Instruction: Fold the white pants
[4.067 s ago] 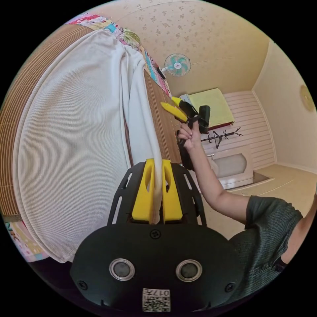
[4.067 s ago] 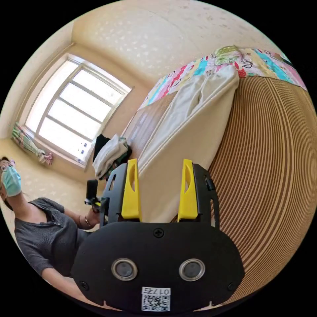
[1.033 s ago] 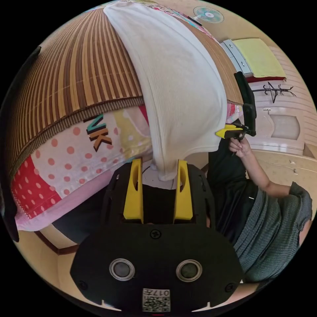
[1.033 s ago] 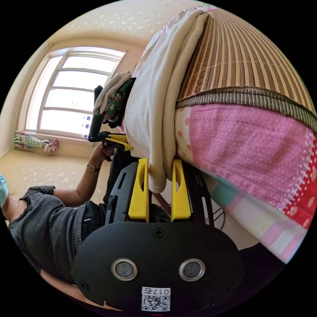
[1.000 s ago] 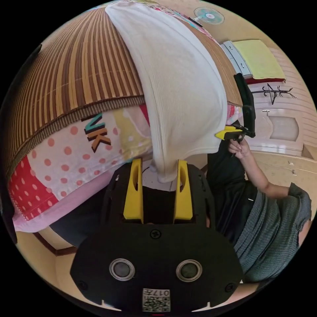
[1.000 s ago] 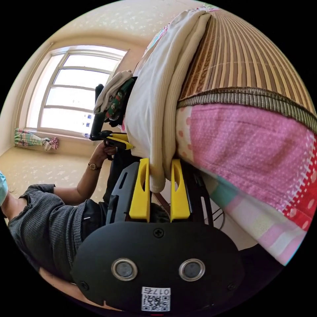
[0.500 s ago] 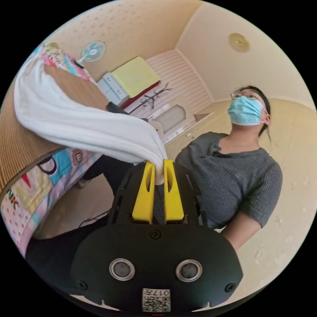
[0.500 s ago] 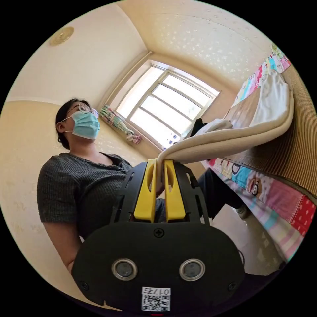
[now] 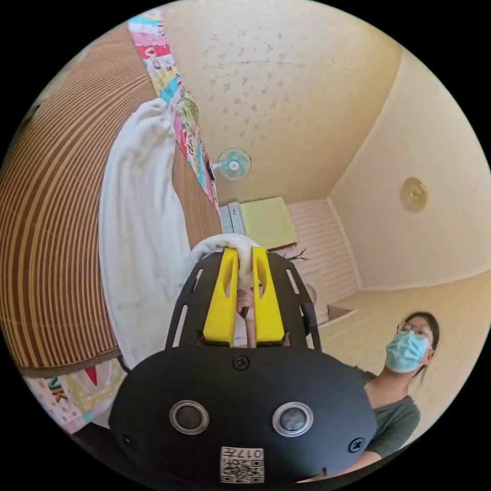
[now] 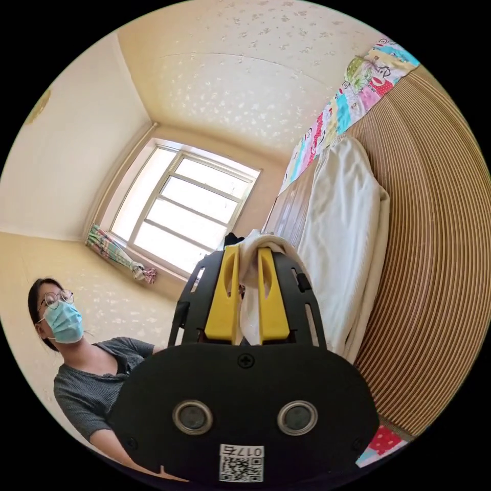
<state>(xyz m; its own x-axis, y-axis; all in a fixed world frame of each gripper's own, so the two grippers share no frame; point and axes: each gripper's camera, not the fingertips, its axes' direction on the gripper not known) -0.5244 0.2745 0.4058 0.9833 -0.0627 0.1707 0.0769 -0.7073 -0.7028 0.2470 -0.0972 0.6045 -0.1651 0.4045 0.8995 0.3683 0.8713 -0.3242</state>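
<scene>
The white ribbed pants (image 9: 138, 230) lie lengthwise on a striped bamboo mat (image 9: 51, 215) over the bed. One end of the cloth rises off the mat and arches up into my left gripper (image 9: 244, 261), whose yellow jaws are shut on it. In the right gripper view the same pants (image 10: 342, 225) stretch along the mat (image 10: 434, 245), and their near end curls up into my right gripper (image 10: 249, 258), shut on the bunched cloth. Both held corners hang above the part of the pants that rests flat.
A patchwork quilt (image 9: 176, 107) runs along the far edge of the mat (image 10: 353, 82). A person in a grey top (image 9: 394, 409) stands beside the bed (image 10: 97, 378). A wall fan (image 9: 232, 163), a yellow-covered cabinet (image 9: 266, 222) and a window (image 10: 189, 209) lie beyond.
Both grippers, shut on the pants' end, have swung up from the bed's edge and over the mat, carrying the held end over the flat part. Both views have turned with the hands.
</scene>
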